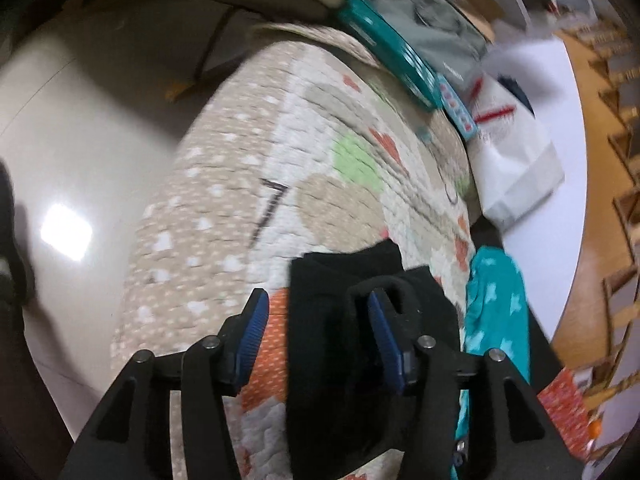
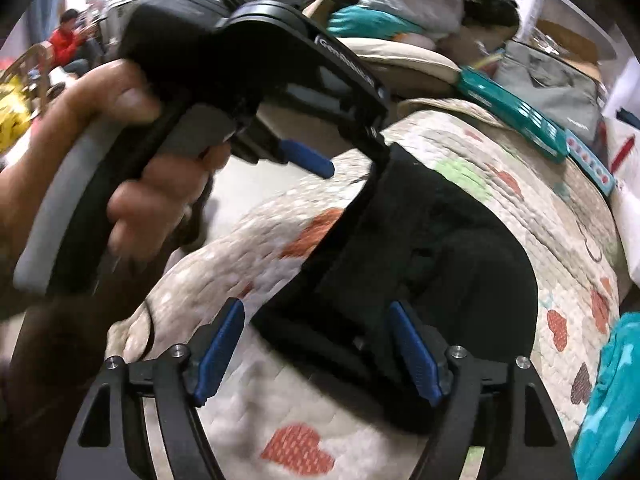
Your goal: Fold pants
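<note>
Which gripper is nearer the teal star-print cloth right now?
Left. The left gripper is over the black pants, with the teal star-print cloth just beside its right finger. The right gripper works the pants' other side, with the cloth further off at frame edge.

A lived-in home interior, with a bed covered by a quilted spread (image 1: 248, 184) printed with hearts and patches. Clutter lines its far edge: a teal box (image 1: 384, 52), a grey bag (image 2: 560, 84), a white paper bag (image 1: 516, 160) and teal star-print fabric (image 1: 496, 304). Glossy floor tiles (image 1: 80, 140), wooden chairs (image 1: 624, 208) and a seated person in red (image 2: 68, 44) complete the domestic setting.
</note>
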### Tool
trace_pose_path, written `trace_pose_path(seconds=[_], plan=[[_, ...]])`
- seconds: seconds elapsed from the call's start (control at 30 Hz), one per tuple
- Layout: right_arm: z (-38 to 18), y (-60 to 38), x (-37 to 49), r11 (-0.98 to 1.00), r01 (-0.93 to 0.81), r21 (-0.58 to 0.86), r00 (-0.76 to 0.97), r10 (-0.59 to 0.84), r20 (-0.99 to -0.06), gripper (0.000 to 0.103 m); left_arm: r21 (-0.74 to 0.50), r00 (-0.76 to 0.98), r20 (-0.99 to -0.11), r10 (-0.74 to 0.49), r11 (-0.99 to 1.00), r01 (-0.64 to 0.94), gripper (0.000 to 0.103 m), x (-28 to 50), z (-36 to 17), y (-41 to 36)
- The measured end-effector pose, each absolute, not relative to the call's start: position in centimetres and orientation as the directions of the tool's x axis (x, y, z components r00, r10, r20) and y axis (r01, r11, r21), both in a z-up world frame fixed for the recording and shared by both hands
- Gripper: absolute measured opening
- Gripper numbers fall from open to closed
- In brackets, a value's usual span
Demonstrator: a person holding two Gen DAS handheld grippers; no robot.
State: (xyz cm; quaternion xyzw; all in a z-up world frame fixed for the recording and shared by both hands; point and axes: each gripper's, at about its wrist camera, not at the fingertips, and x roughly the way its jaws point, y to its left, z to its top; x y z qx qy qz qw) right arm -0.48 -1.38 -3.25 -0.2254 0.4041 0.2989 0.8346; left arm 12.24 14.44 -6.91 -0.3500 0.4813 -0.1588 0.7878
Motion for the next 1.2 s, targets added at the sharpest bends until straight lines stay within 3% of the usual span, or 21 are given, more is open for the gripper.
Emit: trace_pose_path(seconds=[0.23, 0.43, 0.53, 0.6, 0.67, 0.77, 0.9, 1.07, 1.2], plan=[[-0.8, -7.0, -2.6, 0.727, -0.683, -0.07, 0.464, 0.358, -0.81, 0.08, -0.693, 0.543, -0.653, -0.528, 0.706, -0.147, 0.051, 10.6, -4.9, 15.2], [1.3, -12.4, 0.4, 0.875, -0.48, -0.068, 0.584, 0.26, -0.769, 0.08, -0.528, 0.537, -0.736, -0.412, 0.846, -0.075, 0.053, 11.3, -1.4, 8.7], [1.8, -14.8, 2.6, 0.93, -0.368, -0.026, 0.614, 0.222, -0.757, 0.08, -0.302, 0.51, -0.833, -0.213, 0.948, -0.098, 0.053, 12.3, -2.0, 5.7], [1.7, -15.6, 3.3, 0.947, -0.32, -0.001, 0.613, 0.207, -0.763, 0.08, -0.081, 0.501, -0.865, -0.006, 0.988, -0.128, 0.055, 12.9, -3.3, 4.6], [1.5, -16.4, 3.8, 0.955, -0.294, 0.029, 0.602, 0.209, -0.771, 0.08, 0.038, 0.455, -0.884, 0.106, 0.987, -0.155, 0.054, 13.3, -5.5, 4.8], [0.9, -17.2, 4.9, 0.963, -0.265, 0.058, 0.587, 0.208, -0.783, 0.08, 0.052, 0.387, -0.914, 0.12, 0.982, -0.182, 0.052, 13.0, -8.2, 6.2], [0.7, -17.3, 7.2, 0.971, -0.227, 0.076, 0.585, 0.198, -0.786, 0.08, -0.132, 0.374, -0.927, -0.03, 0.96, -0.249, 0.052, 12.2, -9.2, 9.4], [0.6, -16.5, 10.0, 0.97, -0.207, 0.129, 0.58, 0.228, -0.782, 0.08, -0.29, 0.476, -0.872, -0.115, 0.904, -0.313, 0.052, 9.8, -5.8, 12.6], [-0.2, -15.5, 13.0, 0.979, -0.172, 0.112, 0.58, 0.192, -0.792, 0.08, -0.277, 0.552, -0.826, -0.112, 0.934, -0.225, 0.052, 9.8, -3.1, 10.1]])
